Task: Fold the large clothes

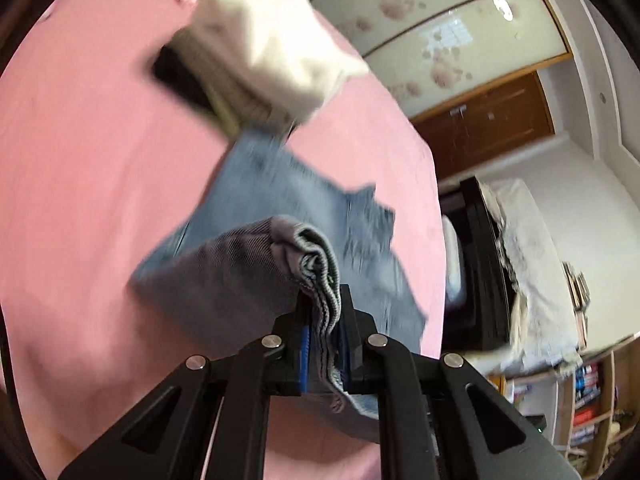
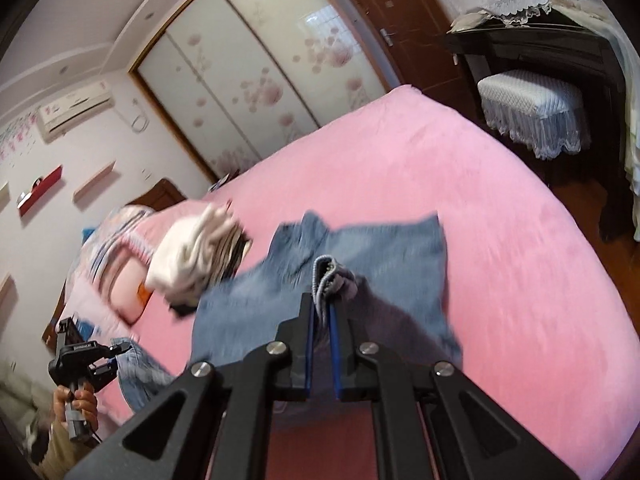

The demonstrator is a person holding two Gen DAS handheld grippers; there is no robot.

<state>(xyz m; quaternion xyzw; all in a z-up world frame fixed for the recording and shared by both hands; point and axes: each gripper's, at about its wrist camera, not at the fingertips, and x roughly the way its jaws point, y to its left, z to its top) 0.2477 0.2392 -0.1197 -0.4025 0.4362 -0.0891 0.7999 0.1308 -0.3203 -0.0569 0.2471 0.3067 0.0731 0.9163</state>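
A pair of light blue jeans (image 1: 280, 216) hangs in the air above a pink bed (image 1: 88, 152), blurred by motion. My left gripper (image 1: 324, 300) is shut on a bunched grey-blue edge of the jeans. My right gripper (image 2: 320, 304) is shut on another bunched edge of the jeans (image 2: 360, 264). The left gripper (image 2: 120, 350) also shows at the lower left of the right wrist view, held in a hand and gripping the jeans' far end. The rest of the jeans sags between the two grippers over the bed (image 2: 500, 240).
A stack of folded clothes, white on top (image 1: 264, 48), lies on the bed beyond the jeans; it also shows in the right wrist view (image 2: 192, 252). Pillows (image 2: 116, 248) are at the headboard. A dark dresser with a white padded stool (image 2: 532, 108) stands beside the bed.
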